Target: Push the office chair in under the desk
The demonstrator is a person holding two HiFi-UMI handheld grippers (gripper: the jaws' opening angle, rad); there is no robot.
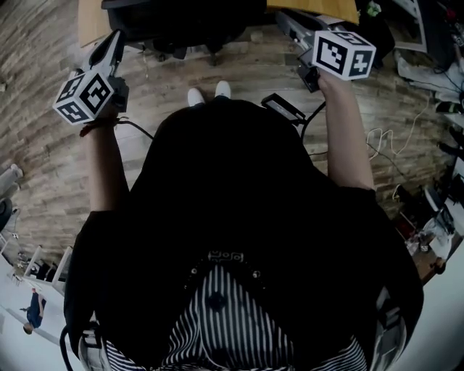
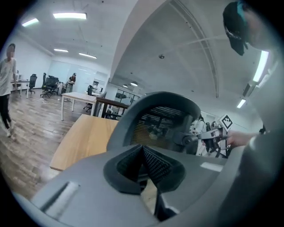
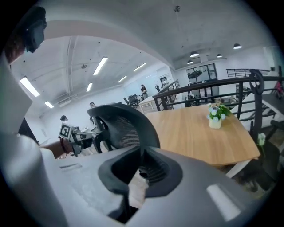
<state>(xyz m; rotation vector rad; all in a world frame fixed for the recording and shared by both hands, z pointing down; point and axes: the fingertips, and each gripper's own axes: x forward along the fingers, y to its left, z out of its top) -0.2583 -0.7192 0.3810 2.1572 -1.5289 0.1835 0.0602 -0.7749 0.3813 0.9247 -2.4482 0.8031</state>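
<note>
The black mesh-back office chair [image 1: 181,22] stands at the top of the head view, against the wooden desk [image 1: 90,18]. My left gripper [image 1: 116,38] reaches toward its left side and my right gripper [image 1: 284,19] toward its right side. In the left gripper view the chair back [image 2: 155,119] rises just beyond my left gripper [image 2: 143,153], whose pads meet with nothing between them. The right gripper [image 2: 214,132] shows beside the chair's far side. In the right gripper view the chair back [image 3: 122,124] stands ahead and left of my right gripper [image 3: 143,159], whose jaws are drawn together with nothing visibly held.
A small potted plant [image 3: 215,117] sits on the desk top [image 3: 199,133]. My white shoes [image 1: 209,93] stand on the wood floor behind the chair. Cables [image 1: 391,138] and clutter lie at the right. A person [image 2: 6,84] stands far left, and a dark railing [image 3: 213,88] runs behind the desk.
</note>
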